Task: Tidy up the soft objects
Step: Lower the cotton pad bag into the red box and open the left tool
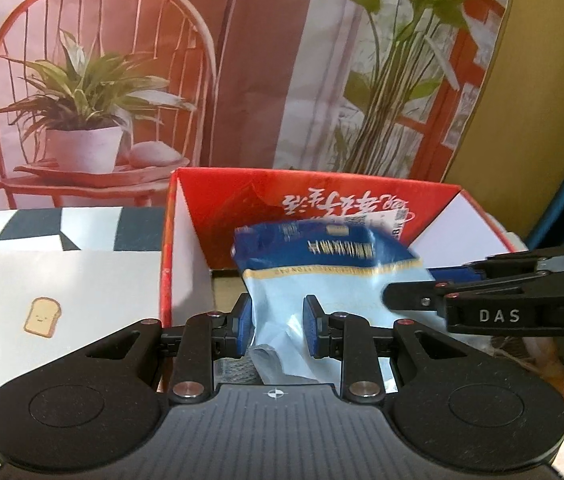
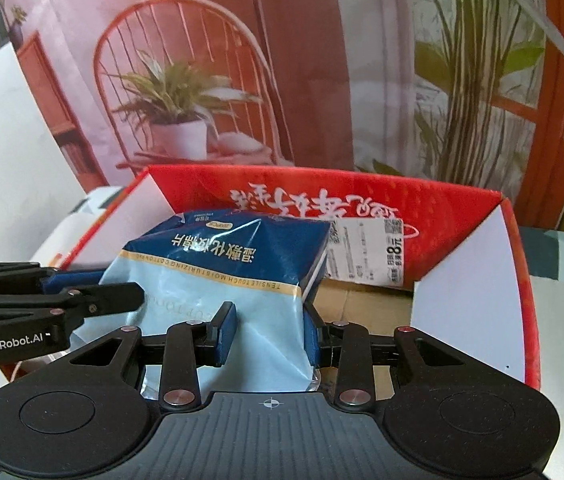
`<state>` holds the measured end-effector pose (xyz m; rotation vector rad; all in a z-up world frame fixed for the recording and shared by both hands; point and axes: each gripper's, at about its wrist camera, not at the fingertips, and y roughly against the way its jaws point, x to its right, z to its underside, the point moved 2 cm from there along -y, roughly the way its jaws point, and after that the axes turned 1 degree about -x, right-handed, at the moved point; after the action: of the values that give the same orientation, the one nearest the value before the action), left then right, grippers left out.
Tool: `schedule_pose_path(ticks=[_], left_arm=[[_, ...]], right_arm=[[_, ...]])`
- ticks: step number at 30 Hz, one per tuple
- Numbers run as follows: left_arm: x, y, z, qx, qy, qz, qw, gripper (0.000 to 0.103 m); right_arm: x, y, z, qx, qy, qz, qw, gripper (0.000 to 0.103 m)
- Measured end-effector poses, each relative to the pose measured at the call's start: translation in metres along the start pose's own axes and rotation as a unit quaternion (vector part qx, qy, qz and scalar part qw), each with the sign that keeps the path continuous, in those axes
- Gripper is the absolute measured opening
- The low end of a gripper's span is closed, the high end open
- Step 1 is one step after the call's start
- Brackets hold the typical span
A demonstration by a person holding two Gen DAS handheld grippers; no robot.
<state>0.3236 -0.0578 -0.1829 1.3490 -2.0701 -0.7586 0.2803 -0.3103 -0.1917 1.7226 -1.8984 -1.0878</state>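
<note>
Both your grippers clamp one blue-and-white soft pack [image 2: 241,280]: left gripper [image 1: 277,328] pinches its crumpled near end, right gripper [image 2: 269,332] squeezes its near side. Pack hangs over the red box [image 2: 462,216], above its near edge, cardboard floor [image 2: 362,304] beneath.

Soft pack [image 2: 221,280]: pale blue lower body, dark blue upper band, thin gold stripe between them, white lettering on the dark blue.
Box [image 2: 322,196]: red outside and on the back flap, which bears white calligraphy; inner side walls white; floor plain brown cardboard. White printed label [image 2: 366,252] with black text on the back wall.
Left tool [image 1: 277,326] and right tool [image 2: 269,330]: black bodies, blue pads, small red and silver pivot pins.
Counter [image 1: 61,292] cover: white with a toast cartoon; beyond it, black, white and grey geometric blocks.
Backdrop [image 1: 121,80]: pink and red, with a red chair and green plants.
</note>
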Motion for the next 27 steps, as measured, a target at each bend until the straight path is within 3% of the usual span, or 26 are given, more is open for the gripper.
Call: schedule_pose_path(ticks=[6,12,19,20,27], left_arm=[[0.006,0.011,-0.002,0.009,-0.019,-0.013,0.9997,0.036],[0.011,0.034,-0.003,0.033,-0.024,-0.015,0.9990,0.051],[0.020,0.064,0.002,0.067,-0.043,-0.022,0.9966,0.092],[0.021,0.068,0.003,0.070,-0.045,-0.023,0.9963,0.097],[0.024,0.088,0.010,0.076,-0.035,-0.038,0.9958,0.103]], right_arm=[[-0.003,0.005,0.000,0.000,0.012,0.031,0.999,0.039],[-0.004,0.026,0.003,0.027,0.016,0.038,0.999,0.064],[-0.002,0.057,0.008,0.064,0.018,0.053,0.996,0.101],[-0.001,0.061,0.009,0.069,0.017,0.054,0.996,0.102],[-0.002,0.085,0.023,0.091,0.014,0.067,0.994,0.103]])
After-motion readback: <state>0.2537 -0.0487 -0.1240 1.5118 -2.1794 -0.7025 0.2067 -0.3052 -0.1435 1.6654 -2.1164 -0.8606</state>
